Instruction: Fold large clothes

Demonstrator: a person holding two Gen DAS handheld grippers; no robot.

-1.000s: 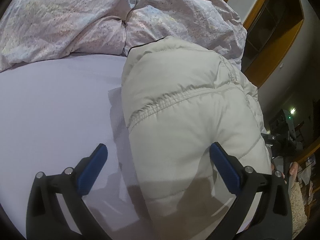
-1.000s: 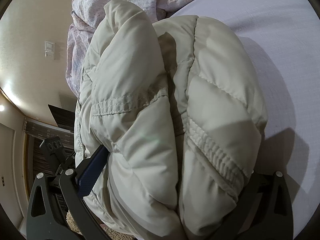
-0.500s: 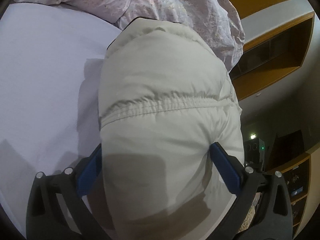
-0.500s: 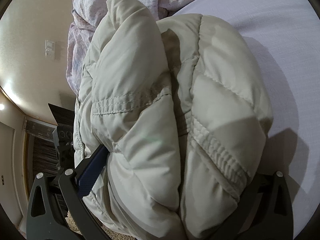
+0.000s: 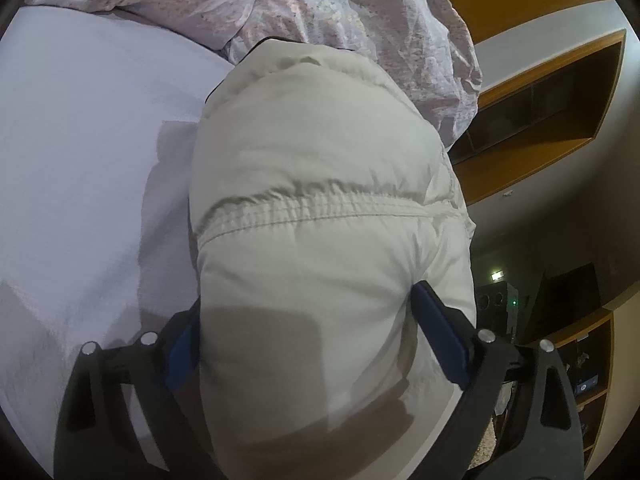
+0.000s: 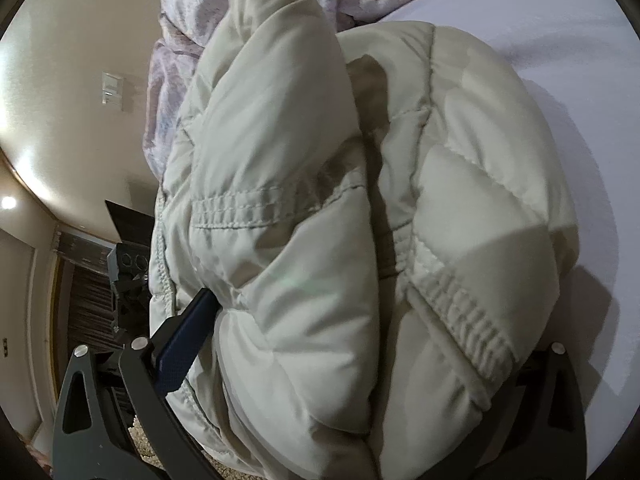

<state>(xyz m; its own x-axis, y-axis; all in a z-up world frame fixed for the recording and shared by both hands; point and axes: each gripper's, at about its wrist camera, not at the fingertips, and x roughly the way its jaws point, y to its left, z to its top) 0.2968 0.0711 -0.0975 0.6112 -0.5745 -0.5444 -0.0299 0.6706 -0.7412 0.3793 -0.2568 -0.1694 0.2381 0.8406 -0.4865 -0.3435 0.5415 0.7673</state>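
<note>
A cream quilted puffer jacket [image 5: 320,152] lies bundled on the pale lilac bed sheet [image 5: 80,140]. My left gripper [image 5: 308,300] straddles its near end and its jaws are closing. Both blue pads [image 5: 438,340] dent the padding, the left one half hidden by fabric. In the right wrist view the folded jacket [image 6: 320,200] fills my right gripper [image 6: 372,320]. Its left blue pad [image 6: 186,344] presses into a seam fold, and the right finger is hidden behind the elastic-hemmed bulge.
A crumpled floral duvet [image 5: 320,8] lies behind the jacket. Wooden shelving [image 5: 560,100] stands to the right, past the bed's edge. Beige wall with a light switch [image 6: 112,88] and dark equipment [image 6: 128,280] sit left of the bed in the right wrist view.
My left gripper rolled and shifted over the jacket's end, which now sits between both pads. The pads then drew inward onto the padding. The right gripper and its hold look unchanged.
</note>
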